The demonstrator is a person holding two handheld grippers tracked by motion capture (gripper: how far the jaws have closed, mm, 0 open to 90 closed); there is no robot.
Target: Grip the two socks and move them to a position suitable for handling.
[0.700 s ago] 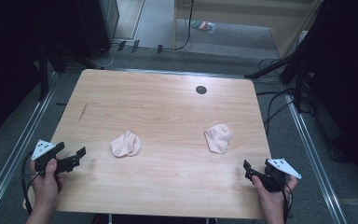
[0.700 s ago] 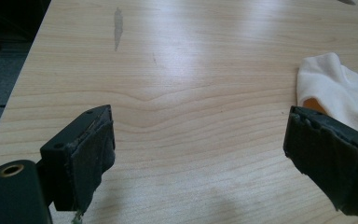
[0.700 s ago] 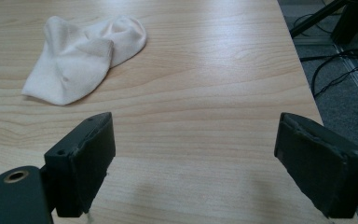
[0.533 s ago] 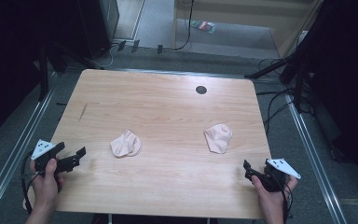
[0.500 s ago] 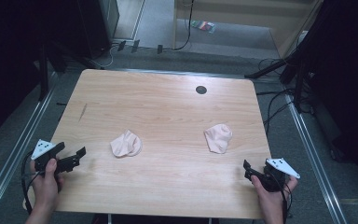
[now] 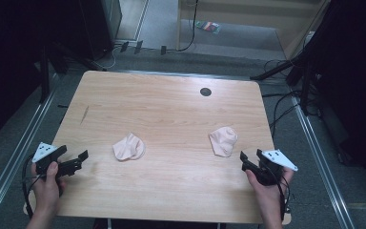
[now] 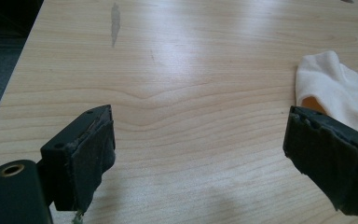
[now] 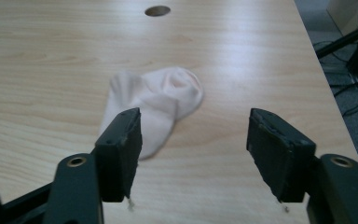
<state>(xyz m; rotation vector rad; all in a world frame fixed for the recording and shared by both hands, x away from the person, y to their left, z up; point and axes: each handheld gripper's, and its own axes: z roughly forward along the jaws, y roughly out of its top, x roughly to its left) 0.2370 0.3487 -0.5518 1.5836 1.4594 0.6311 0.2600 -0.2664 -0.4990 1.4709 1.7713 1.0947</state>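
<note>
Two pale pink socks lie bunched on the wooden table (image 6: pixel 171 109). The left sock (image 6: pixel 128 147) rests just right of my left gripper (image 6: pixel 78 160), which hovers open near the table's front left edge. In the left gripper view this sock (image 7: pixel 335 93) shows behind the right jaw, and the gripper (image 7: pixel 196 154) has nothing between its pads. The right sock (image 6: pixel 223 140) lies a little ahead and left of my right gripper (image 6: pixel 244 160). In the right gripper view that sock (image 8: pixel 154 105) sits beyond the left jaw, and the gripper (image 8: pixel 193 149) stands open and empty.
A round dark hole (image 6: pixel 205 91) sits in the far part of the tabletop. A dark smudge (image 6: pixel 84 114) marks the wood at far left. Metal rails (image 6: pixel 314 143) and cables (image 6: pixel 281 105) run along the floor beside the table.
</note>
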